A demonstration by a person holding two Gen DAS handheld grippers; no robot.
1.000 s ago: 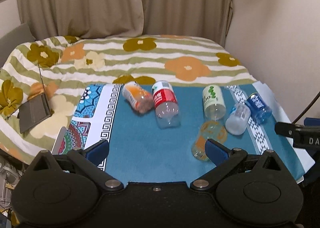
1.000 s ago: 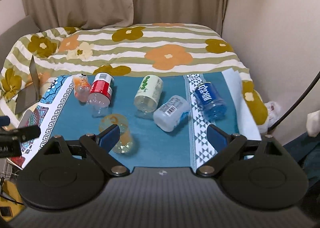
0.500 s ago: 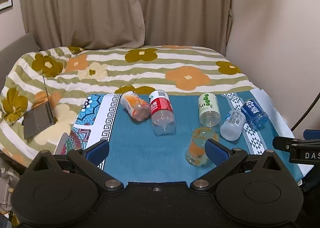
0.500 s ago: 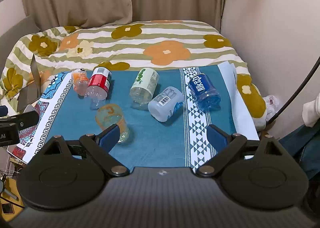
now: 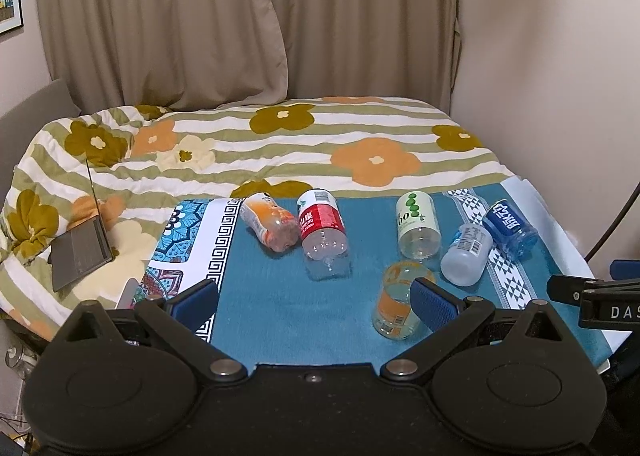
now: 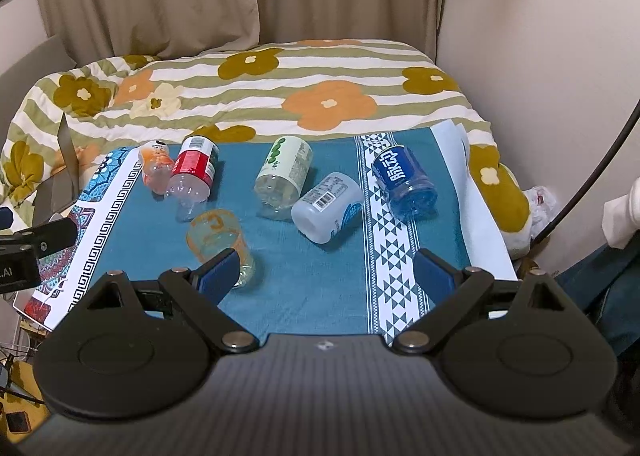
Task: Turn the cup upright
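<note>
The teal cloth [image 5: 280,312] on the bed serves as the landmark, and over the last second it has shrunk and slid lower in both wrist views, with more curtain showing above. That reads as both grippers lifting up and back from it, not closing in.

6 cut-down bottle cups lie on their sides on the cloth, none moved. Along its far edge, from the left: the orange-label cup [image 5: 269,225], the red-label cup [image 5: 322,225] touching it, then the green-dot cup [image 5: 416,224]. Toward the right patterned band sit the white cup [image 5: 466,254] and the blue cup [image 5: 509,228]. Nearest the cloth's front edge lies the clear cup with orange print [image 6: 220,240], tilted over, its mouth toward the far side.

The left gripper [image 5: 314,298] is spread wide and empty above the front edge; its right pad overlaps the clear cup in its own view, though contact cannot be confirmed. The right gripper [image 6: 326,276] is likewise spread and holding nothing, its left pad covering that same cup's near end.

My judgement: no cup is upright yet, so the task is barely begun, and the retreat looks like lining up an approach, probably on the clear cup, being closest to both.
</note>
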